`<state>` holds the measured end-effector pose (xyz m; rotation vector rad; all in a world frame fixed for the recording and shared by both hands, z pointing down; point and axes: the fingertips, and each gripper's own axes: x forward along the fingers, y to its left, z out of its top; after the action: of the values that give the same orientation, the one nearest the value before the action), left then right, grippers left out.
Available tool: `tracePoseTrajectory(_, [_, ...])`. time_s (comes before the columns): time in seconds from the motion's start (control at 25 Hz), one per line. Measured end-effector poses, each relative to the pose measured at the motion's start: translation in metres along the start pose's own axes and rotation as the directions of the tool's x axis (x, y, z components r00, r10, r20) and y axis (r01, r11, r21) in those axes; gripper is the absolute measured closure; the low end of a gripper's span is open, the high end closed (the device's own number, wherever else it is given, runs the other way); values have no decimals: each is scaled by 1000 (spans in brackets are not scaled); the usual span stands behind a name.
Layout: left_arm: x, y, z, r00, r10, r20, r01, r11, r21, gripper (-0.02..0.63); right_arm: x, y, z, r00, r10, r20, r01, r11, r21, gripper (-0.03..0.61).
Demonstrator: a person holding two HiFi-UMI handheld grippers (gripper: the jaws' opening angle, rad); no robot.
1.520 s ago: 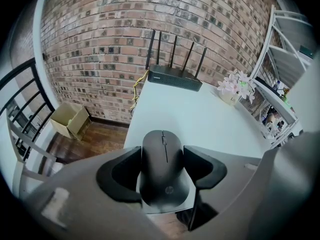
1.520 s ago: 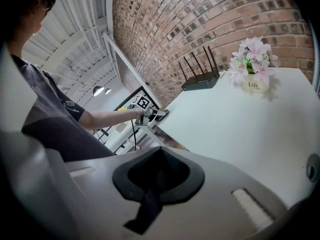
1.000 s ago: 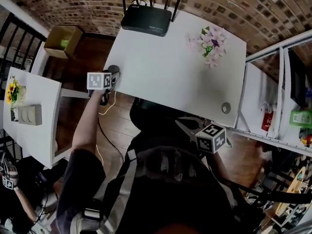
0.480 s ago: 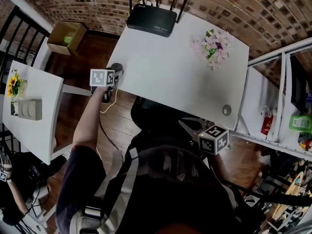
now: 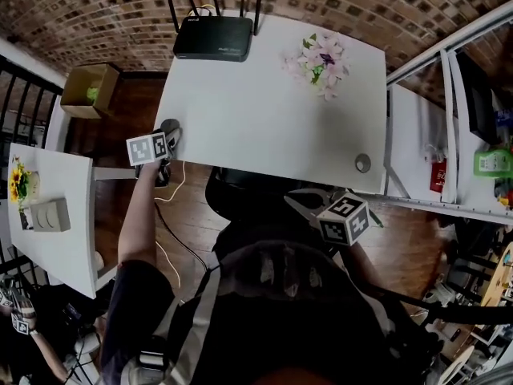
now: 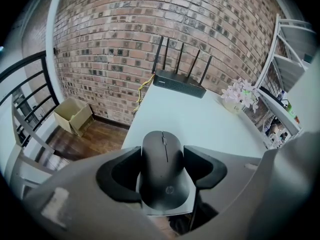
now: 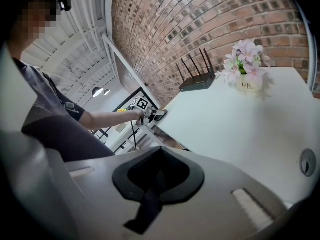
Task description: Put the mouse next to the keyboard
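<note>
A black mouse (image 6: 164, 159) sits between my left gripper's (image 6: 162, 173) dark pads (image 6: 119, 176), which are shut on its sides. In the head view this gripper (image 5: 165, 133) holds the mouse (image 5: 170, 124) at the left edge of the white table (image 5: 264, 111). The right gripper view shows the same pair far off, the left gripper (image 7: 149, 116) at the table's edge. My right gripper (image 5: 303, 207) hovers below the table's near edge, jaws shut with nothing in them (image 7: 159, 180). No keyboard shows in any view.
A black router (image 5: 212, 37) with antennas stands at the table's far edge, a pot of pink flowers (image 5: 319, 61) to its right. A round grommet (image 5: 363, 163) lies near the front right corner. A metal shelf (image 5: 449, 135) is right, a cardboard box (image 5: 88, 91) left.
The head view has swung a little, shifting the table left in the picture. The left gripper still holds the mouse at the table's left edge. The right gripper has barely moved.
</note>
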<state>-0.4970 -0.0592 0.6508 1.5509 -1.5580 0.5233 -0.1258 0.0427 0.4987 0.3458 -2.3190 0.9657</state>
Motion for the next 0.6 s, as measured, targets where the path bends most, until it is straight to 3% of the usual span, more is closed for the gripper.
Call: tracePoseTrajectory(0.6, [11,-26,1,1000,17,20,-17,1000,3,339,-23,-17,-13,999,-11,42,10,1000,27,574])
